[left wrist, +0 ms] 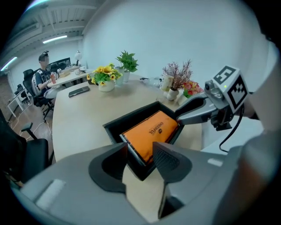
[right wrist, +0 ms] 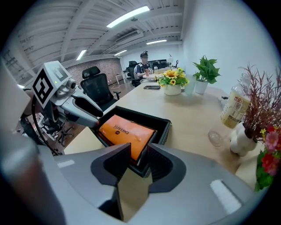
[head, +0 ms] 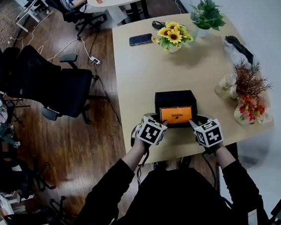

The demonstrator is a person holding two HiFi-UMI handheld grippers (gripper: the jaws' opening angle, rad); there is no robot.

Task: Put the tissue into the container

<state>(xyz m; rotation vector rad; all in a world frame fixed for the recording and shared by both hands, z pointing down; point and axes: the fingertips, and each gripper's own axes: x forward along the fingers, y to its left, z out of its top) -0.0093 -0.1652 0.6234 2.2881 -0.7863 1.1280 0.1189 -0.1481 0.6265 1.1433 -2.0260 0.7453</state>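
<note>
An orange tissue pack (head: 176, 114) lies tilted in a black open container (head: 173, 96) near the table's front edge, its near side raised on the container's front wall. My left gripper (head: 163, 124) stands at the pack's near left corner and my right gripper (head: 193, 125) at its near right corner. In the left gripper view the left gripper (left wrist: 140, 156) is open, with the pack (left wrist: 151, 132) and the container's corner (left wrist: 131, 116) seen through the gap, untouched. In the right gripper view the right gripper (right wrist: 139, 159) is open just short of the pack (right wrist: 125, 129) and container (right wrist: 147, 115).
A sunflower pot (head: 173, 36), a green plant (head: 206, 15) and a phone (head: 140, 39) stand at the table's far end. Dried flowers in a vase (head: 248, 93) and a bottle (right wrist: 235, 110) are at the right. A black office chair (head: 52, 84) stands left of the table.
</note>
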